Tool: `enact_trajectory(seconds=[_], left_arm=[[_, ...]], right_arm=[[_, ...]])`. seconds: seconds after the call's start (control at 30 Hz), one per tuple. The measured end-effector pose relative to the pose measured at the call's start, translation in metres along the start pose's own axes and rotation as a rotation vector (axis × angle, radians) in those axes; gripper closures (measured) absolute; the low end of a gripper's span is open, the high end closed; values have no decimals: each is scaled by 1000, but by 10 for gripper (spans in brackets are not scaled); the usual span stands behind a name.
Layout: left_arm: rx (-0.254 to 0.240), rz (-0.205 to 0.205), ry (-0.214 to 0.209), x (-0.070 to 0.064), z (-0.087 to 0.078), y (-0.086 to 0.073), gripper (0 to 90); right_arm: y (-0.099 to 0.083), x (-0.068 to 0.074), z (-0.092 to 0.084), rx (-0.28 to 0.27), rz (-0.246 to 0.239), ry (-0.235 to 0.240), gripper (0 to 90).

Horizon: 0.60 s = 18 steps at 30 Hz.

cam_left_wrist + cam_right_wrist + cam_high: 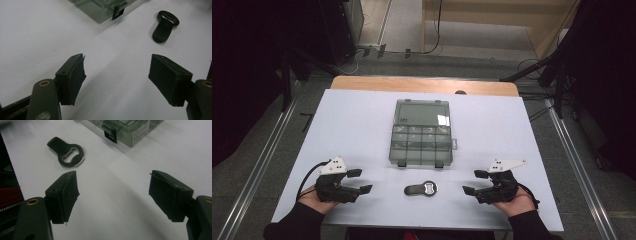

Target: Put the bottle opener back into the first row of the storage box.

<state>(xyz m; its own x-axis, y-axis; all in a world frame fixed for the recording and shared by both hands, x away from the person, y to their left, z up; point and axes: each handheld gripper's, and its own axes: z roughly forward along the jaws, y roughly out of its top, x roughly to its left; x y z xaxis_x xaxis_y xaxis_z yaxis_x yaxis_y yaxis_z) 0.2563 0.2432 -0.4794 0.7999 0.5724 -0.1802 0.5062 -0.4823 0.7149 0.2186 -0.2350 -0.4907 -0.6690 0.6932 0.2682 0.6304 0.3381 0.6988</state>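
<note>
White tabletop; translucent compartment box

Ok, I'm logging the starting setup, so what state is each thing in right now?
Organizer box: lid shut, both front latches down, flat on the table.
Bottle opener: lying flat in front of the box, untouched.
Left tool: open, empty, low over the table.
Right tool: open, empty, low over the table.

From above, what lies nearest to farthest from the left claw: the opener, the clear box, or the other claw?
1. Bottle opener, just to the right of the left claw.
2. Clear organizer box, ahead, mid-table.
3. Right claw, across the table's near edge.
</note>
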Motion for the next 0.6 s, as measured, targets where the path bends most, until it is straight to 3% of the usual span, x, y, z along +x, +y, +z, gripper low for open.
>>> enact_trajectory(seconds=[0.6], left_arm=[[17,3,-2,0,3,-1,284]], right_arm=[[-2,-3,1,-8,6,9,242]])
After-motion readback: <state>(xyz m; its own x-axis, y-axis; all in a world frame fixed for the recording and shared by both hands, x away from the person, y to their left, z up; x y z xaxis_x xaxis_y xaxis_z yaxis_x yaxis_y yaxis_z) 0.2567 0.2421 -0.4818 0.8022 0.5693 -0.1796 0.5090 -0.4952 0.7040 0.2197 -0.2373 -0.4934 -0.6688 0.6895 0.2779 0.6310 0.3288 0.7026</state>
